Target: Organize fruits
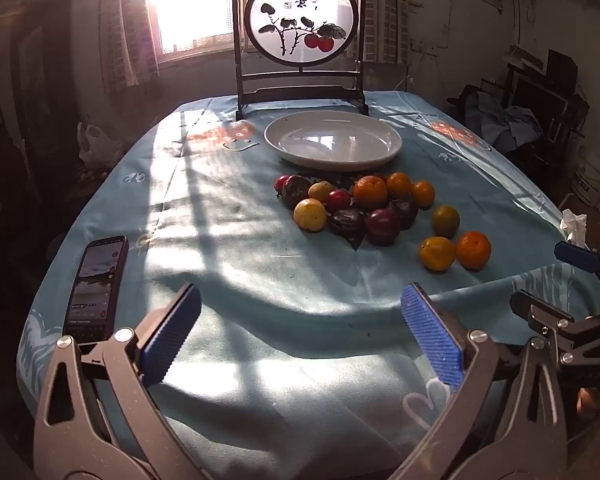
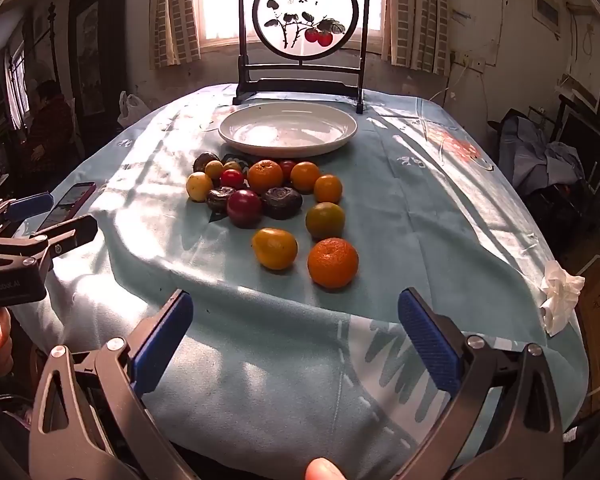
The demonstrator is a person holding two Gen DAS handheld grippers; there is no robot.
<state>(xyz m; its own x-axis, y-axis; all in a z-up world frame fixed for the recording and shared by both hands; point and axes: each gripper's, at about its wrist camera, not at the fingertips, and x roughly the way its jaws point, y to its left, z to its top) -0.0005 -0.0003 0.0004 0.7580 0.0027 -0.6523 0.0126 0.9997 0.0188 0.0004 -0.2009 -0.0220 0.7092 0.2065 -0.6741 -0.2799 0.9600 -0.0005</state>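
A pile of fruits point(image 1: 356, 204) lies on the blue tablecloth in front of an empty white plate point(image 1: 296, 148): oranges, yellow and red plums, dark wrinkled fruits. The pile point(image 2: 256, 192) and the plate point(image 2: 240, 136) also show in the right wrist view. An orange point(image 2: 333, 263) and a yellow-orange citrus point(image 2: 275, 248) lie nearest my right gripper point(image 2: 296, 328), which is open and empty over the near cloth. My left gripper point(image 1: 300, 320) is open and empty, well short of the fruits.
A phone point(image 1: 96, 288) lies at the table's left edge. A framed painted screen point(image 1: 300, 36) stands behind the plate. A crumpled tissue point(image 2: 560, 296) lies at the right edge. The cloth point(image 2: 440, 200) is wrinkled near the front.
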